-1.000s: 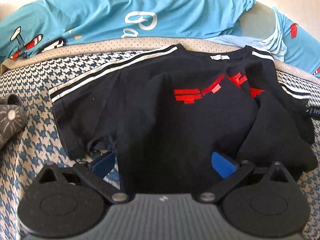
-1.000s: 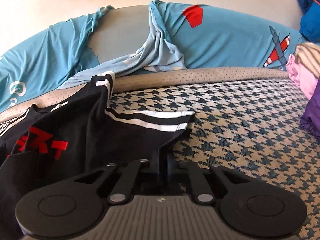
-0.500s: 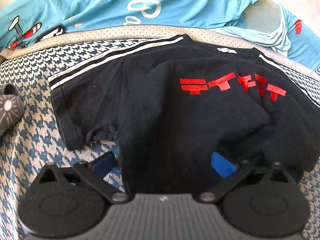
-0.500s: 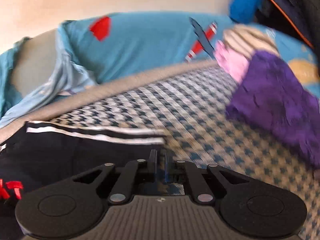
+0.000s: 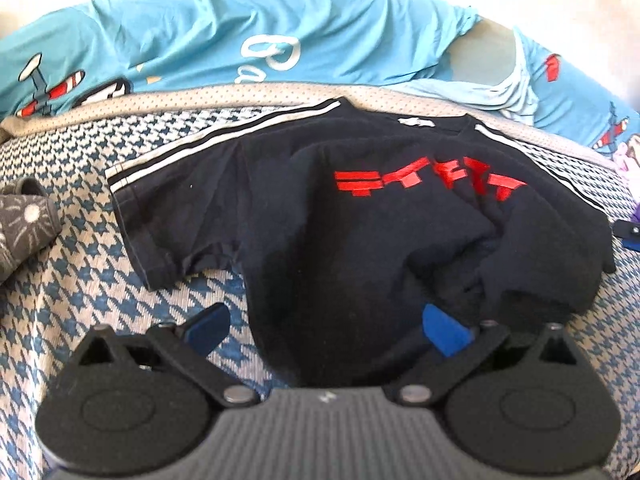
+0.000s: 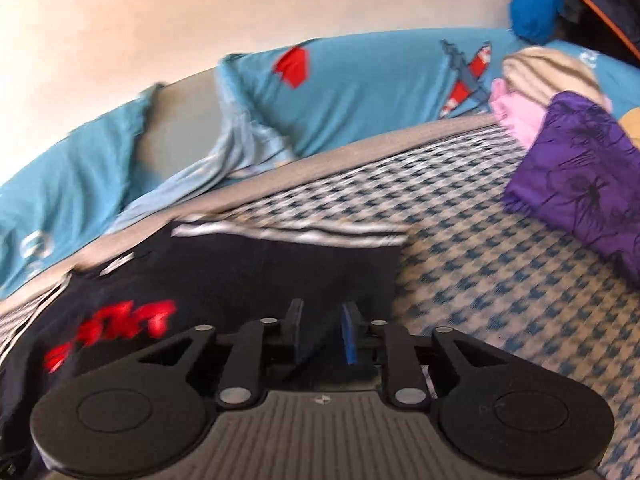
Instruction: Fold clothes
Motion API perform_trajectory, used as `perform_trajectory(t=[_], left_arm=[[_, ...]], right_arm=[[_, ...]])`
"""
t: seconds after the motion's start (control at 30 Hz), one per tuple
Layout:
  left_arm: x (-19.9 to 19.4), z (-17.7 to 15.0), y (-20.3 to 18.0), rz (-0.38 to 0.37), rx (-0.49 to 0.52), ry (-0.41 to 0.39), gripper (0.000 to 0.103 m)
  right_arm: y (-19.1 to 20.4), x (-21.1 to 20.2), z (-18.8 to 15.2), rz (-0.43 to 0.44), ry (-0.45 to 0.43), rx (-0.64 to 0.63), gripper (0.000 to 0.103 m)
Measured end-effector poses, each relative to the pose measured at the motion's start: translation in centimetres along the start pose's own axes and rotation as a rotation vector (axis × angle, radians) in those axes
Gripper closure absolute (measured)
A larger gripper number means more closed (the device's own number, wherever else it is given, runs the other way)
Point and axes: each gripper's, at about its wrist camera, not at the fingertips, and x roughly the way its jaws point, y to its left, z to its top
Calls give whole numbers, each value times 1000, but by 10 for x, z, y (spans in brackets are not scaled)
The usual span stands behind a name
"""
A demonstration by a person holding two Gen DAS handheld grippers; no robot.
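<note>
A black T-shirt (image 5: 360,240) with red lettering and white-striped sleeves lies front up on the houndstooth bed cover (image 5: 80,280). My left gripper (image 5: 326,330) is open wide at the shirt's lower hem, which lies between its blue pads (image 5: 208,326) without being pinched. In the right wrist view the same T-shirt (image 6: 240,272) has its right sleeve spread out flat. My right gripper (image 6: 322,332) hovers over that sleeve, its jaws a small way apart and holding nothing. That view is motion-blurred.
A folded purple garment (image 6: 580,184) with pink and striped clothes (image 6: 520,116) behind it sits on the bed at the right. A blue airplane-print sheet (image 5: 280,32) runs along the wall. A grey patterned item (image 5: 24,224) lies at the left.
The right gripper pulled the right sleeve out to the side, then opened and let it go. The shirt lies flatter with all the lettering showing. The left gripper stayed open.
</note>
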Motion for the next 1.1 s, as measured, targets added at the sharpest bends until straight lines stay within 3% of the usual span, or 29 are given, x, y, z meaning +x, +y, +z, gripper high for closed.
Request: perform_trajectory(t=[0.23, 0.37, 0.5, 0.7, 1.1], left_arm=[[-19, -11, -10, -43, 46, -39, 0], [-31, -15, -24, -65, 122, -77, 0], [-39, -18, -40, -101, 203, -106, 0], [-32, -19, -51, -143, 241, -107, 0], [-11, -17, -57, -131, 275, -109, 0]], right_arm=[[35, -35, -32, 215, 7, -166, 67], [59, -45, -50, 311, 32, -299, 62], [73, -50, -62, 335, 20, -420, 56], [83, -46, -68, 343, 4, -495, 52], [102, -34, -79, 332, -21, -586, 51]])
